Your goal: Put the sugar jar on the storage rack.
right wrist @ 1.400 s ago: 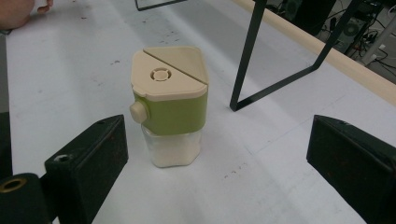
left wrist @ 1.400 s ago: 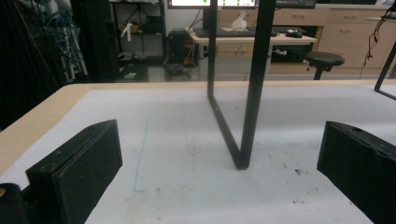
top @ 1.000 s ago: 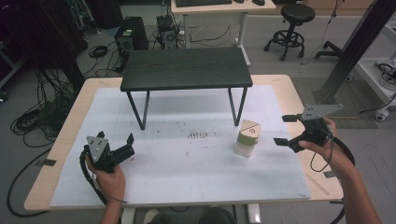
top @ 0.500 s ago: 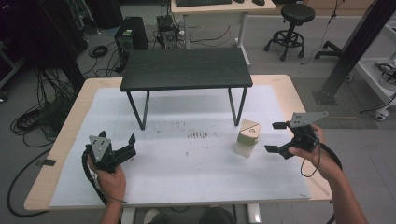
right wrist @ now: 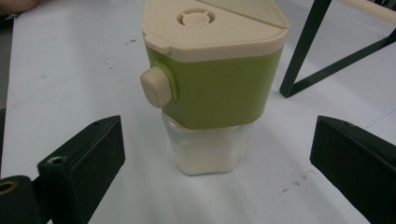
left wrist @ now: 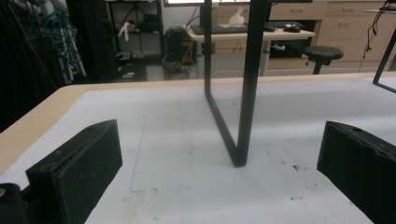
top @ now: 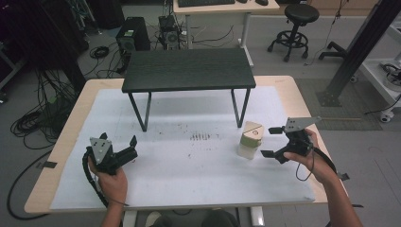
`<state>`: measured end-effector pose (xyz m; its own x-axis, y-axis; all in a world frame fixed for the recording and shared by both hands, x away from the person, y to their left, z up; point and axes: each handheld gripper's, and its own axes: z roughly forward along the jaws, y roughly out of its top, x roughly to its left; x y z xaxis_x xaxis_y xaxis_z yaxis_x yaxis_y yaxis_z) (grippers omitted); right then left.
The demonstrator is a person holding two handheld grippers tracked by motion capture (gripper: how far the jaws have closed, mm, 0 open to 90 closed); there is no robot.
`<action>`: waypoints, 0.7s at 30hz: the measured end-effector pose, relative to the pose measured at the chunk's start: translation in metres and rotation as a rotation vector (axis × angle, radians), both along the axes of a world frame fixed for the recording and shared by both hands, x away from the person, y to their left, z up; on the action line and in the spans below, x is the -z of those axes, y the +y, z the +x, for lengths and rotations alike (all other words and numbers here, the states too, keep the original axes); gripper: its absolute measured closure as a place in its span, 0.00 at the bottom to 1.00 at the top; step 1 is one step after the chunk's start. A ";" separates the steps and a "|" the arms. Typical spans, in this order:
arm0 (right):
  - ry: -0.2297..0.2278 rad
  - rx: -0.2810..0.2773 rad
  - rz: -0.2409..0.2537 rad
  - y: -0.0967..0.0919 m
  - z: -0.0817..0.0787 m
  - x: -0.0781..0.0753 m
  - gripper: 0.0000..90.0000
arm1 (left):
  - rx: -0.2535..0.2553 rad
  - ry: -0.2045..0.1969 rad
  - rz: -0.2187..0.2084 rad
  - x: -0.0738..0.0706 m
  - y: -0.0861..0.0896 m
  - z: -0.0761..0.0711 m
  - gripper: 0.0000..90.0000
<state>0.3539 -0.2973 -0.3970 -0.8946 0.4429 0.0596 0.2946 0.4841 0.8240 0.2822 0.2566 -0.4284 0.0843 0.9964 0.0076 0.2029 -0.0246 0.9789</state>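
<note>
Overhead: my right gripper, jaws spread, sits just beside a small dispenser jar standing on the white mat; nothing grasped yet. My left gripper rests open, well apart. Left gripper view: bare scuffed mat, black metal leg. Right gripper view: the jar between wide jaws, green plastic body, cream lid, clear base holding white powder.

The dispenser jar stands upright on the white tabletop, right of the middle; its lower part is clear and holds a pale powder; its upper part is green, with a cream push button on one side; the cream lid is flat, roughly three-cornered and shut, with a small round cap moulded in its top.
</note>
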 end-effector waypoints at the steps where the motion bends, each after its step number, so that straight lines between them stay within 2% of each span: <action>1: -0.001 -0.001 0.000 0.001 0.000 0.001 0.04 | 0.001 0.000 0.002 0.000 0.000 0.000 0.00; 21: 0.008 -0.017 0.015 0.018 0.008 0.016 0.03 | 0.003 0.007 0.013 0.000 -0.002 0.001 0.00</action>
